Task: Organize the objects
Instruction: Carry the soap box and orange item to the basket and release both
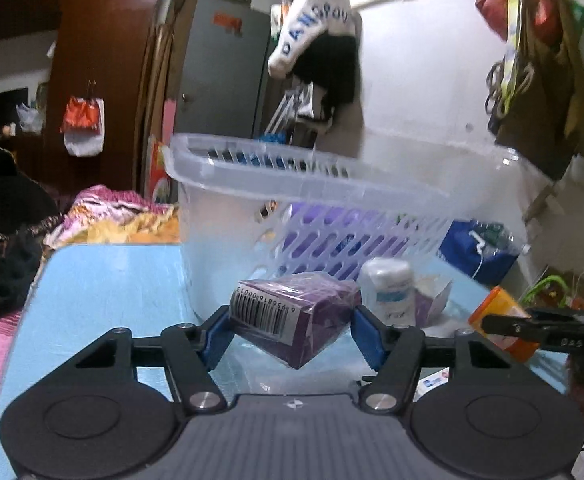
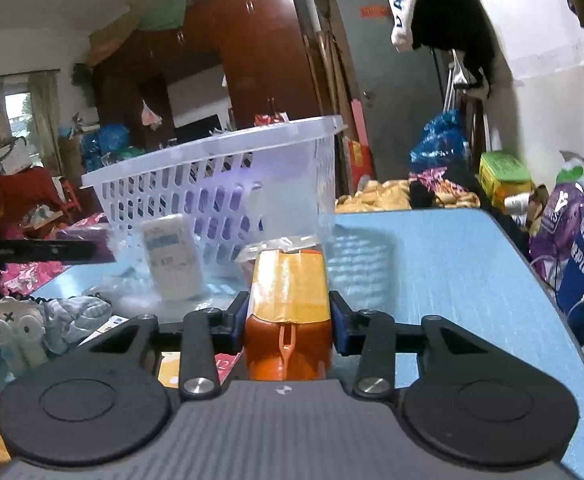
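The purple cardboard box wrapped in clear film (image 1: 300, 320) looks light and stiff, but the film is probably slippery, so it is better to press on its flat sides; the left gripper (image 1: 292, 330) pinches it tilted, one corner down, lifted above the light blue table (image 1: 112, 280); the orange plastic bottle with yellow label (image 2: 290, 312) seems rigid and not heavy; the right gripper (image 2: 290, 322) is closed on its two sides, level and low over the table; both point toward the translucent white perforated plastic basket (image 2: 220, 184), which is near ahead; a white bottle (image 1: 388, 292) stands just beside it.
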{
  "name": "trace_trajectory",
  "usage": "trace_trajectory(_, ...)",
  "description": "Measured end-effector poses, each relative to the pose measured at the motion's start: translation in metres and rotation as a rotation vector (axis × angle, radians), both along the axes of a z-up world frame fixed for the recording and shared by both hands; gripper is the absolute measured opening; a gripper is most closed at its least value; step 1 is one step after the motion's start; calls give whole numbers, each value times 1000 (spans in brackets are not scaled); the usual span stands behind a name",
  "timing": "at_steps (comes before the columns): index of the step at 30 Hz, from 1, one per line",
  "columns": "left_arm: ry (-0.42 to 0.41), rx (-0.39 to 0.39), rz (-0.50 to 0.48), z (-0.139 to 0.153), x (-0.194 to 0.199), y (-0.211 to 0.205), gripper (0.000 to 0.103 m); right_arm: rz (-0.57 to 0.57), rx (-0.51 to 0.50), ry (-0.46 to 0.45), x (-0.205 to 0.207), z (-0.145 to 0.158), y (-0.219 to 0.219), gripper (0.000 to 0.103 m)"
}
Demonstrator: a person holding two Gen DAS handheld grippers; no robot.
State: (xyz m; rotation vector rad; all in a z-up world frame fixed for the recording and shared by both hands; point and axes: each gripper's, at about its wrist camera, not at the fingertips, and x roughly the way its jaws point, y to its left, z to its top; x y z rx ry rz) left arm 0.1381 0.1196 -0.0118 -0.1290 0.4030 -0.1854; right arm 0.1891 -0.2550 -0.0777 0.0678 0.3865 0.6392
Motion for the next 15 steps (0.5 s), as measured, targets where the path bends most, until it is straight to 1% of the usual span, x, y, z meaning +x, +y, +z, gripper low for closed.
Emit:
trace_trajectory(6,-101,-70,20,9,-26,8,67,12,53,-35,-3,1,-6,44)
trace_trajectory(8,-128,-68,28,11,-34,7,67,11,68,-38,-4,1,-8,44)
trace_trajectory(11,-159,-67,41,12,-44,5,67,-15,68,-71,-11,5,-12,44)
trace_trajectory(15,-198,-78,67,15,-57,3,67,-4,79,-103,-22,18,-18,44)
